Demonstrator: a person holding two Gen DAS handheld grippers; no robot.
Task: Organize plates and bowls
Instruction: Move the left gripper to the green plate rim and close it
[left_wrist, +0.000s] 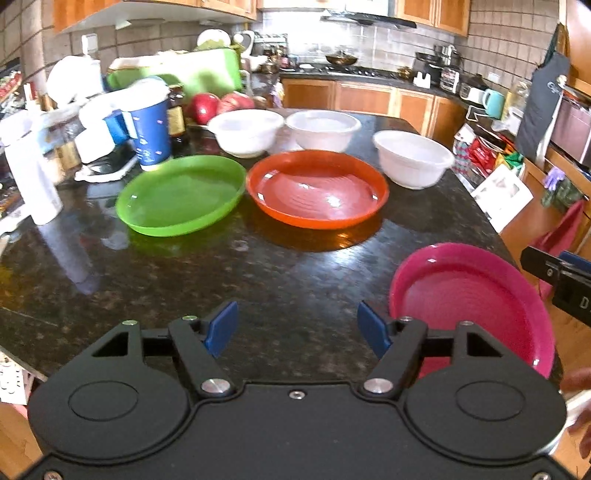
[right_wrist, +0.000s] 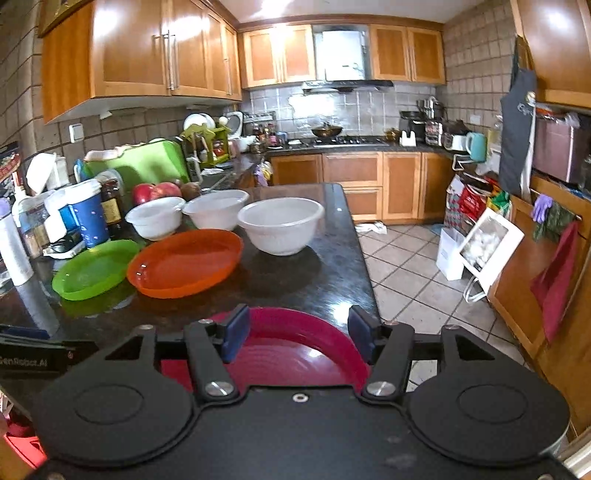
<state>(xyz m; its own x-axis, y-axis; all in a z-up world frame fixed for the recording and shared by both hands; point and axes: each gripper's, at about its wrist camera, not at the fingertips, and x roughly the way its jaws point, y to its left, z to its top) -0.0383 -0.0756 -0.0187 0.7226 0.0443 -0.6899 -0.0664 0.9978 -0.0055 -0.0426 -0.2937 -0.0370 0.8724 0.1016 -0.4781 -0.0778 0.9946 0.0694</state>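
Bare dark countertop (left_wrist: 258, 273) across the middle and lower left of the left wrist view. Blocked toward upper left by blue cup (left_wrist: 151, 136) and white clutter. Across the upper middle, green plate (left_wrist: 181, 194), orange plate (left_wrist: 317, 188), three white bowls (left_wrist: 245, 133). Pink plate (left_wrist: 472, 295) at lower right edge.

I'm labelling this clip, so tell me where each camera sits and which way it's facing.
Left wrist: on the left gripper, jaws open, above the counter, facing the green plate, orange plate and pink plate.
Right wrist: on the right gripper, jaws open over the pink plate, facing the stove wall.
Shared: all three plates and three white bowls.
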